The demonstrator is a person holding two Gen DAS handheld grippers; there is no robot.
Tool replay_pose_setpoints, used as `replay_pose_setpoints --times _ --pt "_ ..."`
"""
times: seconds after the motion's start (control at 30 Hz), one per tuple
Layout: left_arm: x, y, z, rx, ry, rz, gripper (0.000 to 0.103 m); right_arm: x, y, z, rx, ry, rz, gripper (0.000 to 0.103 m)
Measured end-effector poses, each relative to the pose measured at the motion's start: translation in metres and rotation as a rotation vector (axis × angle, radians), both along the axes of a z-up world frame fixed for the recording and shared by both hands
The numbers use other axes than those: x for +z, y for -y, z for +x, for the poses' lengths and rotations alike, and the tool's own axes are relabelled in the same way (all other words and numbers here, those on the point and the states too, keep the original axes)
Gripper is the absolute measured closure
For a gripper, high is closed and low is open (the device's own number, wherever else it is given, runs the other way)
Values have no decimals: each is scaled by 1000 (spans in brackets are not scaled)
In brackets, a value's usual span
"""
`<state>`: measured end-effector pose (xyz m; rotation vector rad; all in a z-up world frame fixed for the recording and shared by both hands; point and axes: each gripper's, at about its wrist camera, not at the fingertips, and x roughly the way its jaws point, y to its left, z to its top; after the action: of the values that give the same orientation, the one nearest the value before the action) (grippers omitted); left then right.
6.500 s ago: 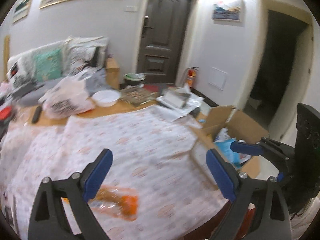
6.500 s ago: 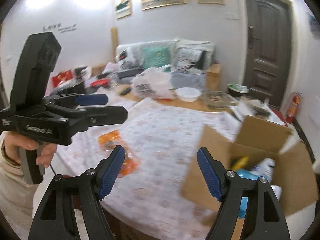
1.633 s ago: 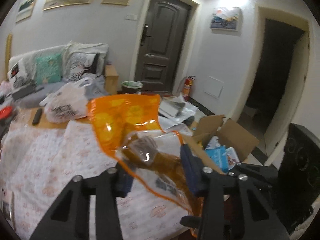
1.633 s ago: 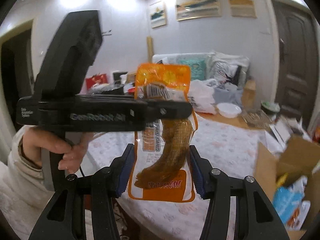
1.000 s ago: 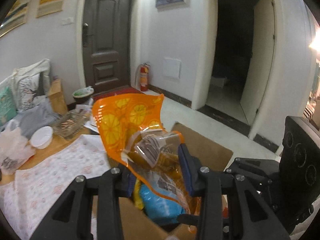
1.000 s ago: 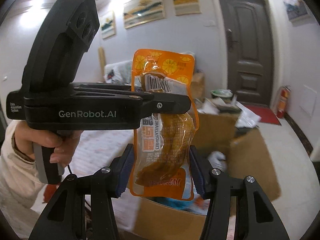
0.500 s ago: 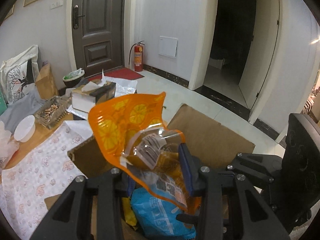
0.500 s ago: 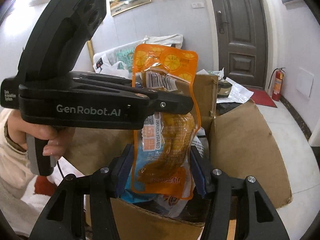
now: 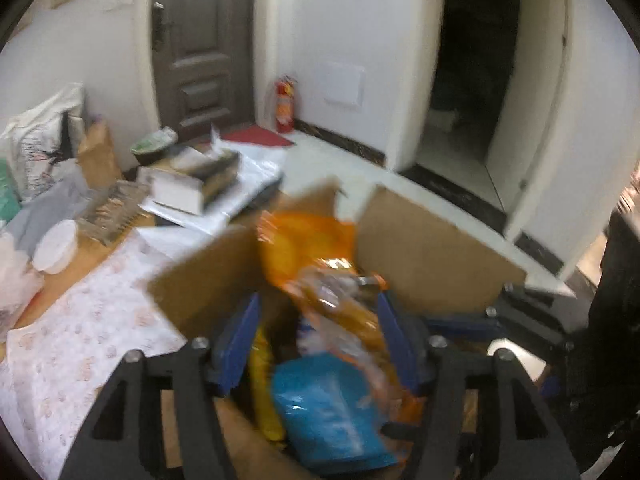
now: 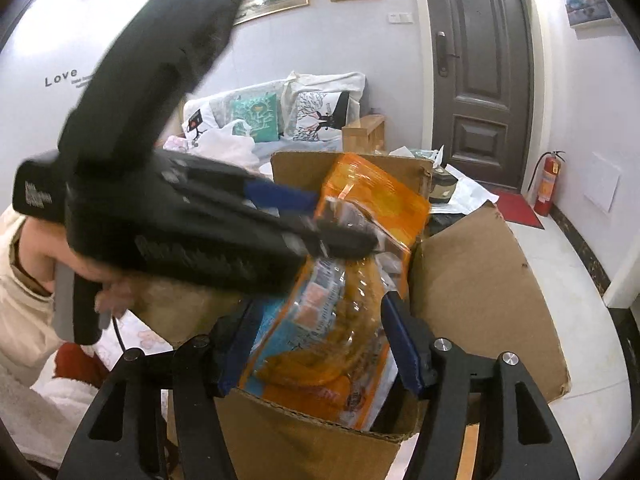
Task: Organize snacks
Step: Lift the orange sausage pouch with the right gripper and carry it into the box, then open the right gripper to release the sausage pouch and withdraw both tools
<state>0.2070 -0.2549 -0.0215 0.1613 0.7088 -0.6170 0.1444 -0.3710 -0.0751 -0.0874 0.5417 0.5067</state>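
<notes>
An orange snack pouch [image 9: 320, 276] with a clear window hangs tilted over an open cardboard box [image 9: 432, 252]. In the right wrist view the pouch [image 10: 344, 280] leans into the box [image 10: 476, 280]. My left gripper [image 9: 318, 340] has its blue pads spread apart, with the pouch between them and not pinched. It shows in the right wrist view [image 10: 332, 220] with its fingers apart at the pouch's top. My right gripper [image 10: 320, 340] is open, its pads on either side of the pouch's lower part. A blue packet [image 9: 328, 404] and a yellow packet [image 9: 264, 384] lie in the box.
The box stands at the end of a table with a patterned cloth [image 9: 80, 332]. A white bowl [image 9: 56, 246], a tissue box [image 9: 188, 184] and papers lie beyond. A sofa with cushions [image 10: 280, 112], a door [image 10: 480, 76] and a fire extinguisher [image 10: 548, 184] stand behind.
My left gripper has opened and let go of the orange pouch, which has tipped and dropped lower into the box. Both grippers have moved down closer to the box.
</notes>
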Motion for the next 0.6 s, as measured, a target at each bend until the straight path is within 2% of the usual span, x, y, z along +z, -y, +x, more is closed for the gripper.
replay_pose_setpoints --times 0.13,0.2,0.23,0.3,0.33,0.47,0.57,0.6 --pt "15 -18 2 44 32 -36 46 6 -1 0 -2 8 35 46" --pt "15 -21 2 45 33 -29 54 7 -2 3 -12 6 36 47" --pt "15 -22 0 44 32 -27 54 6 -3 7 -16 2 36 48" --pt "14 -26 -3 48 30 -29 54 0 -7 15 -8 -30 31 62" --pt "14 -30 -5 52 29 -38 54 -5 -11 17 -5 -57 22 65" --pt "13 -46 -15 69 22 -76 54 -14 -26 10 -5 -56 -29 66" --pt "15 -61 -25 95 28 -102 53 -13 -25 13 -4 -97 -3 64" --pt "16 -65 -29 101 32 -110 49 -12 -25 13 -8 -106 -2 64"
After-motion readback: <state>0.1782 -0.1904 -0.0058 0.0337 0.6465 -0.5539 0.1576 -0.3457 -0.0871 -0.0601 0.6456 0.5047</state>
